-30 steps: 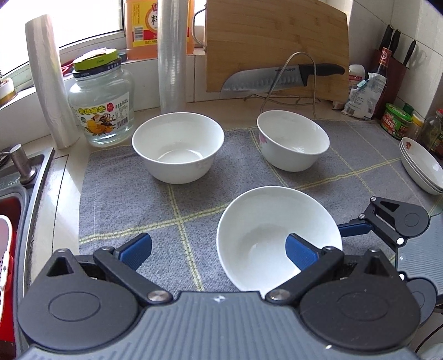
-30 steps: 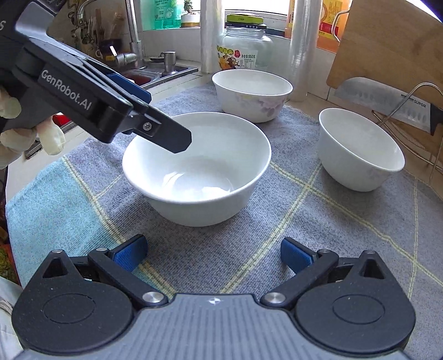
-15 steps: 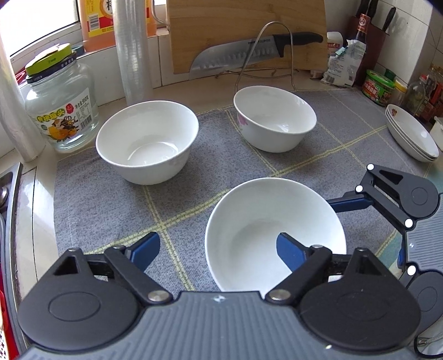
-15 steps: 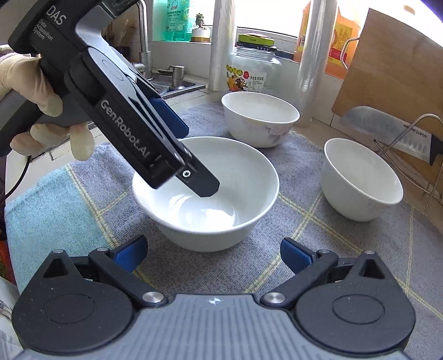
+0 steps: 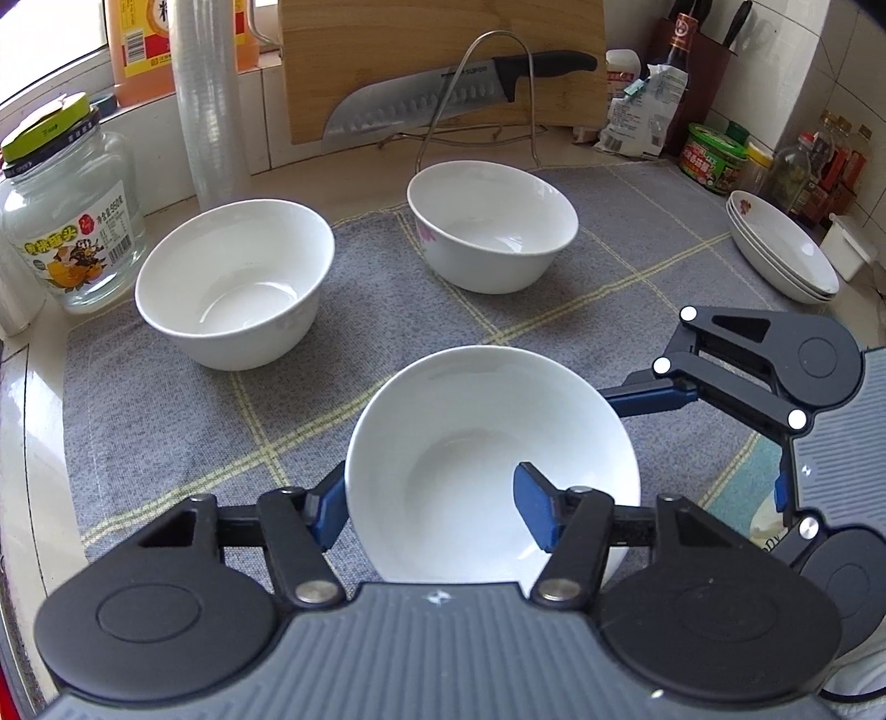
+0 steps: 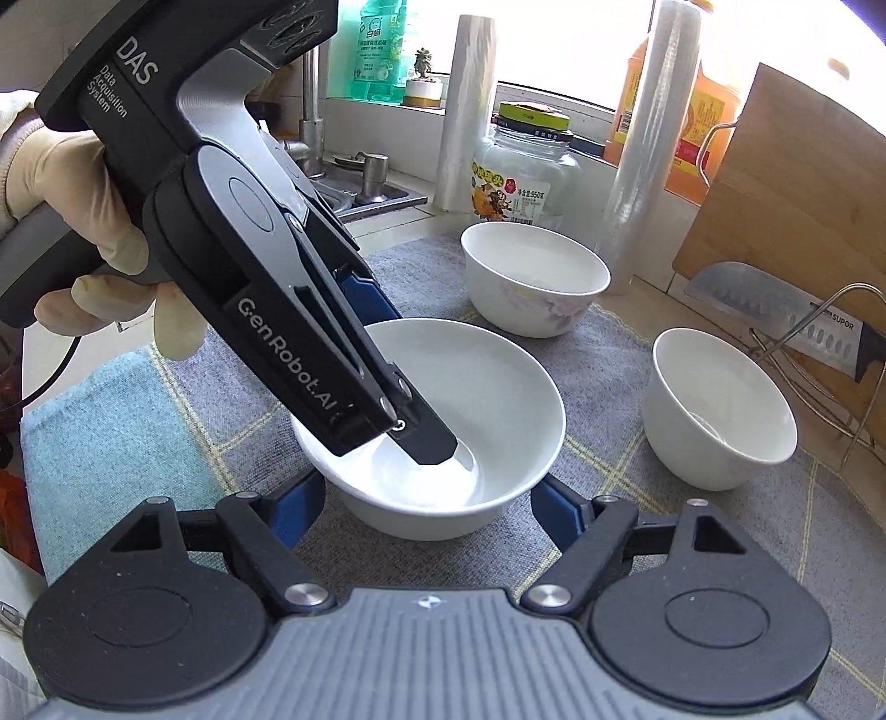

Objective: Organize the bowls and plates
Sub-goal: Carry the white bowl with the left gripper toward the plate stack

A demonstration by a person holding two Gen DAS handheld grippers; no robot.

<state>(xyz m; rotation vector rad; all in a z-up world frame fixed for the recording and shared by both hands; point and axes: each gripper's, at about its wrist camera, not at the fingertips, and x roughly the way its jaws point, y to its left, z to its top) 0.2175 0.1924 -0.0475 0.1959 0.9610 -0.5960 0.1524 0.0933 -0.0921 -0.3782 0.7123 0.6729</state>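
Observation:
Three white bowls stand on a grey checked cloth [image 5: 166,415]. The near bowl [image 5: 493,443] [image 6: 498,387] is between both grippers. My left gripper [image 5: 431,512] is shut on its left wall, one pad outside the rim and one pad [image 5: 534,515] inside; that inner finger [image 6: 432,446] dips into the bowl in the right wrist view. My right gripper [image 6: 427,512] is closing, with its blue pads against the bowl's lower sides. The two far bowls [image 5: 232,282] [image 5: 493,232] stand free. A stack of shallow plates [image 5: 781,249] sits at the far right.
A glass jar [image 5: 66,205] and a cling-film roll [image 5: 207,99] stand behind the left bowl. A knife [image 5: 443,94] rests on a wire rack against a cutting board [image 5: 443,50]. Bottles and a green tub [image 5: 714,158] crowd the right corner. A sink [image 6: 360,194] lies to the left.
Both grippers' jaws have come in from wide open onto the near bowl. The left gripper tipped down over the bowl, its inner finger now deeper inside.

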